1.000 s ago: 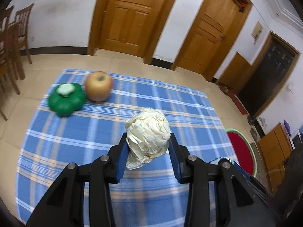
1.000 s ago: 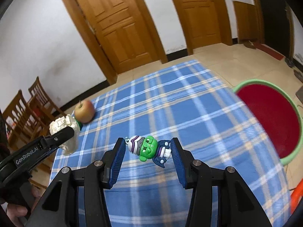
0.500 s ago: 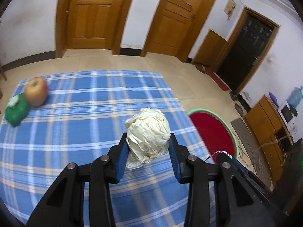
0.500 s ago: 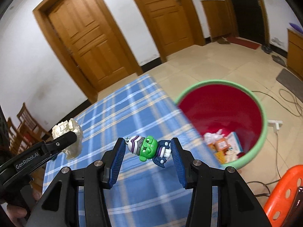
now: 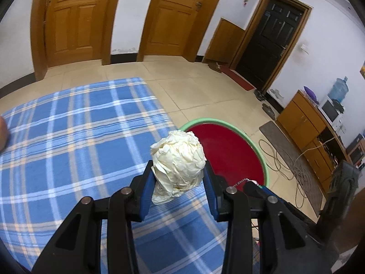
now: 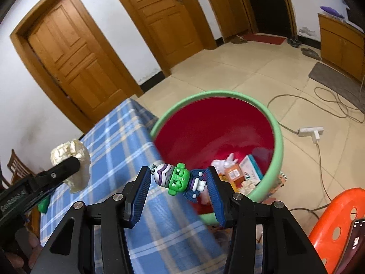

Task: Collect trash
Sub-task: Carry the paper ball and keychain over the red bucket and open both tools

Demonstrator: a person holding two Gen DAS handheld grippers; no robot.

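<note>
My left gripper (image 5: 178, 171) is shut on a crumpled cream paper ball (image 5: 178, 157), held over the right edge of the blue plaid tablecloth (image 5: 68, 148). Just beyond it stands the bin (image 5: 262, 157), red inside with a green rim. In the right wrist view my right gripper (image 6: 178, 175) holds a green-faced toy figure (image 6: 179, 178) crosswise between its blue pads, which still touch both ends as the jaws are opening. It hangs at the table's corner, by the near rim of the bin (image 6: 277, 141). Several boxes and wrappers (image 6: 239, 171) lie at the bin's bottom.
An orange plastic stool (image 6: 337, 217) stands at the lower right, close to the bin. A white power strip (image 6: 311, 132) and loose cables (image 5: 285, 159) lie on the tiled floor beyond. A wooden cabinet (image 5: 308, 123) lines the right wall. A green object (image 6: 43, 204) sits on the table's far left.
Both grippers have swung right from over the table to its right edge with their loads. The bin has grown large and close, and the apple and green object have slid out of view.
</note>
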